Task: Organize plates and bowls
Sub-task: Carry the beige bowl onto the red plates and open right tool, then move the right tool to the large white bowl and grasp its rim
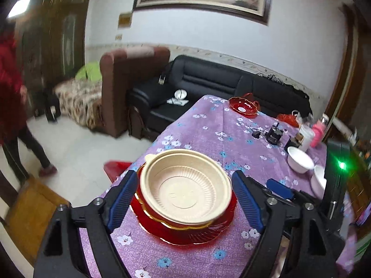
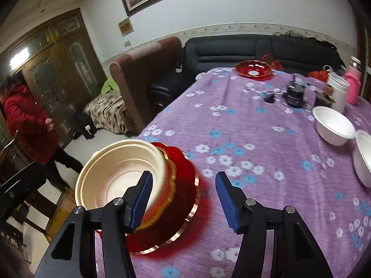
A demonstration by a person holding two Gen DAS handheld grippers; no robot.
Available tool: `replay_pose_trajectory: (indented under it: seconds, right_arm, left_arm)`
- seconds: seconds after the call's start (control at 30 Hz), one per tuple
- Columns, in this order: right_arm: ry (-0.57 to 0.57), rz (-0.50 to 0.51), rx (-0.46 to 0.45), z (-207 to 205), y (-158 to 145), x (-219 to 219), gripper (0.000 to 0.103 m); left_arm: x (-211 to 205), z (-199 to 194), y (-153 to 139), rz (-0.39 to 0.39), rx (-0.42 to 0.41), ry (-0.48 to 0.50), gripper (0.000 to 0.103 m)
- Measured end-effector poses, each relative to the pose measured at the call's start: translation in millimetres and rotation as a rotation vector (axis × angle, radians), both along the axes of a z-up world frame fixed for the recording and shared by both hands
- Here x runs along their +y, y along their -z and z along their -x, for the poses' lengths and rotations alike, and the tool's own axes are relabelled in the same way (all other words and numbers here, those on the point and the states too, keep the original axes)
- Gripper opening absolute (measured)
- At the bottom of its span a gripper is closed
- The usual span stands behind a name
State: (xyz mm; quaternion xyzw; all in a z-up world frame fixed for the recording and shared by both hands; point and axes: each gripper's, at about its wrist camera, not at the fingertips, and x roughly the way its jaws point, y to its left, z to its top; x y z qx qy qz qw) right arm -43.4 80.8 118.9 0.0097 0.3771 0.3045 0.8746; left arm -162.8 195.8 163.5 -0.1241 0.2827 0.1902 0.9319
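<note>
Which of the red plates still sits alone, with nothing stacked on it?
The far red plate by the black sofa. The near red plates carry the beige bowl.

Cream ribbed bowl (image 1: 185, 190) on gold-rimmed red plates (image 1: 185, 231); purple tablecloth (image 1: 231, 134) with white-blue flowers.

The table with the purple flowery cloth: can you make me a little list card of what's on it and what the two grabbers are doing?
cloth: purple tablecloth with white and blue flowers
stack: beige bowl on top of red plates, near the table's edge
white bowls: two white bowls, empty, side by side
far end: red dish, alone
left gripper: open, a jaw either side of the stack
right gripper: open, holding nothing
</note>
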Motion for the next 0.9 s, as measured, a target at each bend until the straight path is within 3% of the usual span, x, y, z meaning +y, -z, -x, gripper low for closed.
replay_pose_trajectory:
  seconds: [0.53, 0.9]
  right_arm:
    - [0.101, -0.066, 0.069, -3, 18, -99, 0.064]
    - [0.125, -0.095, 0.075, -13, 24, -123, 0.065]
  left_arm:
    - [-107, -6, 3, -0.286, 0.041, 0.079, 0.085]
    - [-132, -21, 10, -0.324, 0.078, 0.125, 0.085]
